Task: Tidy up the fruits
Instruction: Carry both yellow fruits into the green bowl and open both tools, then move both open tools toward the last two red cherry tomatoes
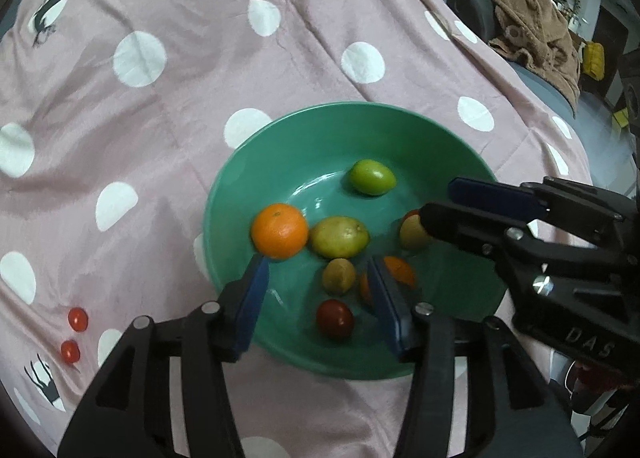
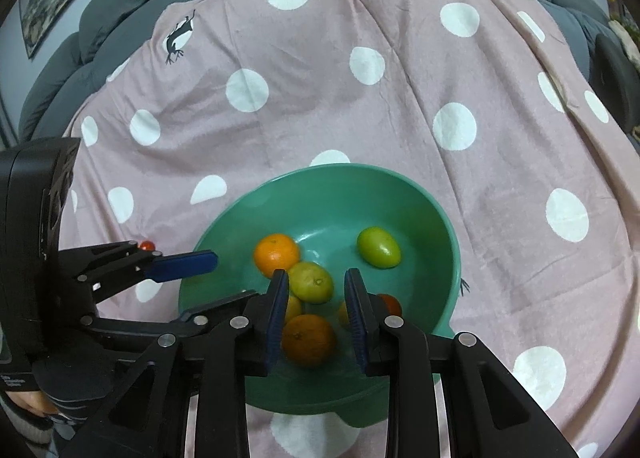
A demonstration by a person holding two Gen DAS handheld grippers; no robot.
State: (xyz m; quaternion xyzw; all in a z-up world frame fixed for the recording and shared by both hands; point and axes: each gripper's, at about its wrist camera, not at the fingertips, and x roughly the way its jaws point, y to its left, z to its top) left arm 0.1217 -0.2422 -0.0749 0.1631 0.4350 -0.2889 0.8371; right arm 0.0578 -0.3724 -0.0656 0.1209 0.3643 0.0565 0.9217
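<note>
A green bowl (image 1: 304, 129) (image 2: 340, 171) on the dotted cloth holds several fruits: a mandarin (image 1: 280, 232) (image 2: 276, 254), a yellow-green lemon (image 1: 340, 238) (image 2: 310, 282), a lime (image 1: 372, 177) (image 2: 378, 248), a second orange (image 1: 403, 272) (image 2: 308, 340), a small yellow fruit (image 1: 338, 276) and a red tomato (image 1: 334, 318). My left gripper (image 1: 318, 264) (image 2: 236, 276) hangs open over the bowl's near side, gripping nothing. The right gripper (image 2: 316, 278) (image 1: 438, 199) reaches over the bowl from the right. Its jaws are almost together and hold nothing.
Two cherry tomatoes (image 1: 77, 318) (image 1: 70, 351) lie on the pink polka-dot cloth (image 1: 200, 17) left of the bowl; one shows in the right wrist view (image 2: 147, 245). A grey sofa (image 2: 120, 5) lies under the cloth. A brown blanket (image 1: 532, 29) sits far right.
</note>
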